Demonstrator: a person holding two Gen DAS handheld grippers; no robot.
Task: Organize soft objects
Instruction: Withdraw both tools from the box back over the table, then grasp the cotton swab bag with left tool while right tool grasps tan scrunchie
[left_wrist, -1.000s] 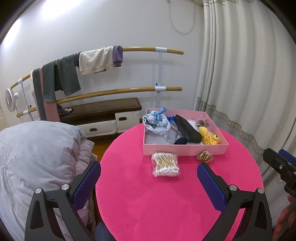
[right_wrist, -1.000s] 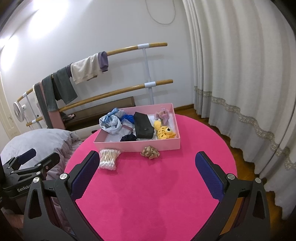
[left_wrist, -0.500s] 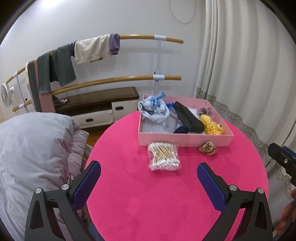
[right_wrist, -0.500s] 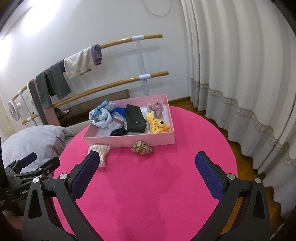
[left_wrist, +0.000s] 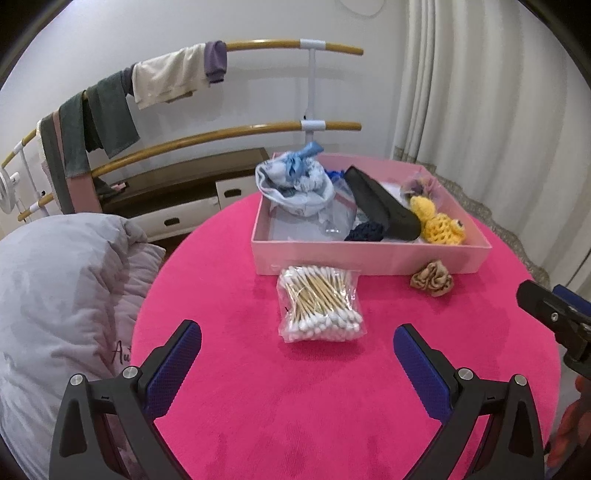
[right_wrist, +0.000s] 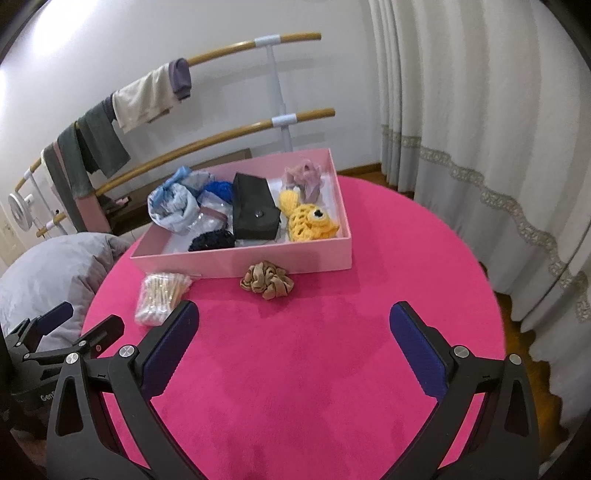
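Note:
A pink box (left_wrist: 369, 254) (right_wrist: 258, 258) stands on the far part of a round pink table (left_wrist: 295, 406) (right_wrist: 332, 369). It holds a blue-white cloth bundle (left_wrist: 295, 184), a black pouch (right_wrist: 253, 214), a yellow crochet fish (right_wrist: 308, 221), a dark scrunchie (right_wrist: 212, 242) and a mauve scrunchie (right_wrist: 304, 175). In front of it lie a bag of cotton swabs (left_wrist: 319, 304) (right_wrist: 160, 297) and a tan scrunchie (left_wrist: 432, 282) (right_wrist: 266, 282). My left gripper (left_wrist: 297, 350) is open and empty, just short of the swabs. My right gripper (right_wrist: 294, 328) is open and empty, short of the tan scrunchie.
A grey quilt (left_wrist: 55, 295) bulges at the table's left edge. Wooden rails with hanging clothes (left_wrist: 166, 77) and a low cabinet (left_wrist: 184, 195) stand behind. White curtains (right_wrist: 480, 129) hang on the right. The other gripper shows at each view's edge.
Both grippers have moved forward and down toward the table. The swabs, the tan scrunchie and the box look nearer. Both stay open.

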